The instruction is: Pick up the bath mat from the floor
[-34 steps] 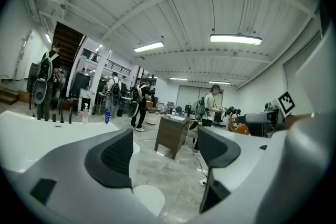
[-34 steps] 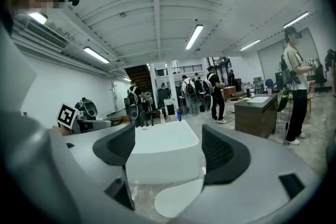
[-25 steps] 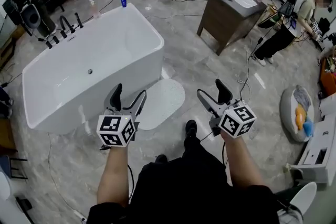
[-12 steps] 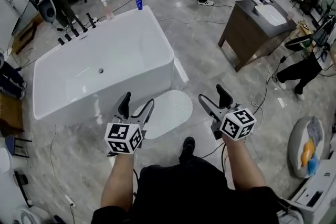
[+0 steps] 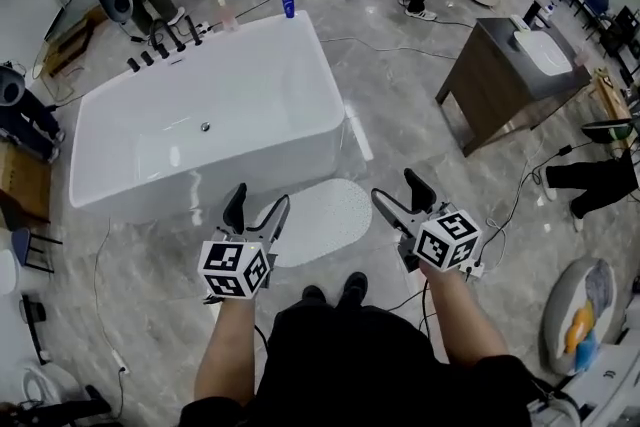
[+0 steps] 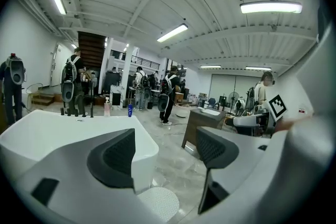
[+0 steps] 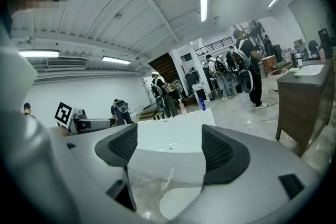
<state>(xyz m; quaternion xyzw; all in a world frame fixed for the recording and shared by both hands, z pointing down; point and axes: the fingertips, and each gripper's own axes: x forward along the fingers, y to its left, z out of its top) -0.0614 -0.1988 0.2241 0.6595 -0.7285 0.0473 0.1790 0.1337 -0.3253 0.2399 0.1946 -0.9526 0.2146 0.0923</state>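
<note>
Both grippers have edged forward; left gripper (image 5: 258, 203) and right gripper (image 5: 397, 190), jaws apart and empty, flank the bath mat (image 5: 325, 215) on the floor (image 5: 420, 115) by the bathtub (image 5: 200, 190), its long axis slanting away-right, left probably nearer.

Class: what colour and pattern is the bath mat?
The bath mat is white with fine dots, clearest in the head view.

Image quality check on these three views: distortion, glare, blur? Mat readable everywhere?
Head view: sharp, evenly lit, mild edge bending; the white oval dotted bath mat reads clearly beside the white freestanding bathtub. Left gripper view: strong fisheye, dark round vignette, ceiling strip light blown out, mat partly visible at the bottom. Right gripper view: same fisheye and vignette; mat again only partly visible.
</note>
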